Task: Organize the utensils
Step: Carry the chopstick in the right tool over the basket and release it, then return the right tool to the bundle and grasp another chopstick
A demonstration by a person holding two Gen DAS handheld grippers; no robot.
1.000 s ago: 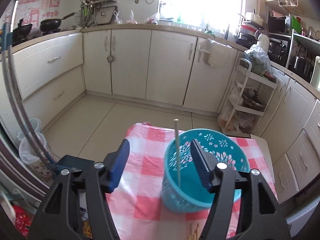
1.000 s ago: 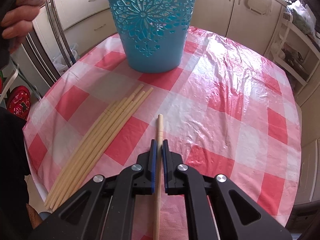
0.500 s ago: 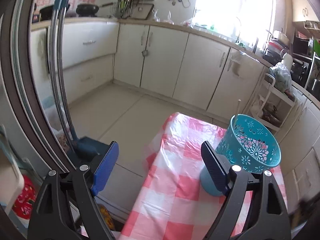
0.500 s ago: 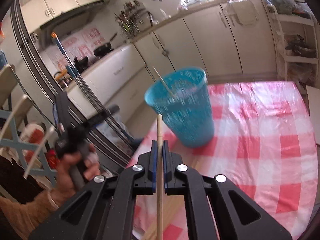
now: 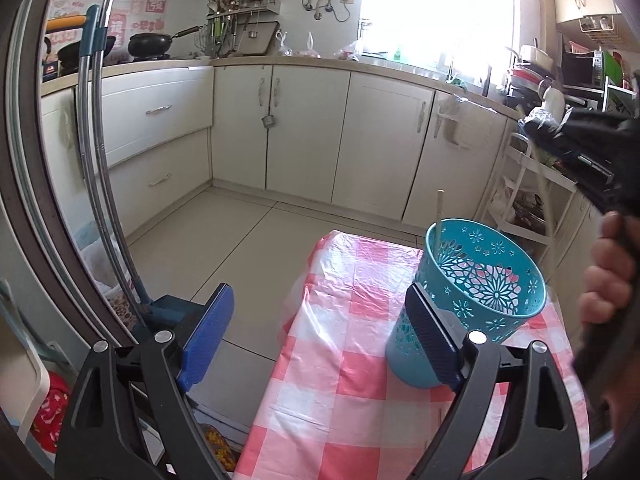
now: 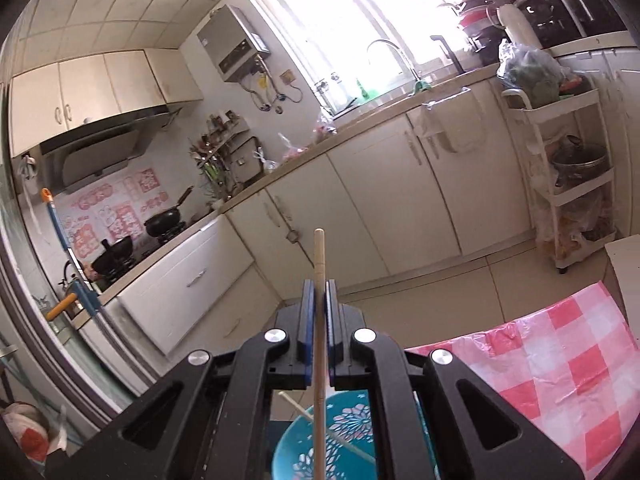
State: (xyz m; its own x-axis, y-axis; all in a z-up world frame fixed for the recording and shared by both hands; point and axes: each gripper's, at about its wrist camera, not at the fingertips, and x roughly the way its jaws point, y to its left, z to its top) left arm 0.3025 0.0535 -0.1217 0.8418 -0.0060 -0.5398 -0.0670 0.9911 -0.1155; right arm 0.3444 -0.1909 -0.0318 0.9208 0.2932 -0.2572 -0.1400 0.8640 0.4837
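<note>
A teal cut-out basket [image 5: 480, 280] stands on the red-and-white checked tablecloth [image 5: 352, 364] with one pale chopstick [image 5: 439, 212] leaning inside it. My left gripper [image 5: 319, 292] is just left of the basket, its jaws opening, and nothing lies between them. My right gripper [image 6: 319, 286] is shut on a wooden chopstick [image 6: 319, 252], held nearly level high over the basket [image 6: 344, 432]. The stick's lower part runs down across the basket's mouth, beside the chopstick [image 6: 304, 410] inside. A hand [image 5: 608, 280] gripping the right tool shows at the right edge.
A metal mop handle [image 5: 96, 160] curves up at the left, above a blue dustpan. White kitchen cabinets [image 5: 384, 152] line the far walls. A white shelf cart [image 6: 568, 200] stands beyond the table's far right corner. Tiled floor lies left of the table edge.
My right gripper lifted the chopstick off the table and tilted up until it is above the basket. My left gripper let go of the basket, widened and drew back to the left.
</note>
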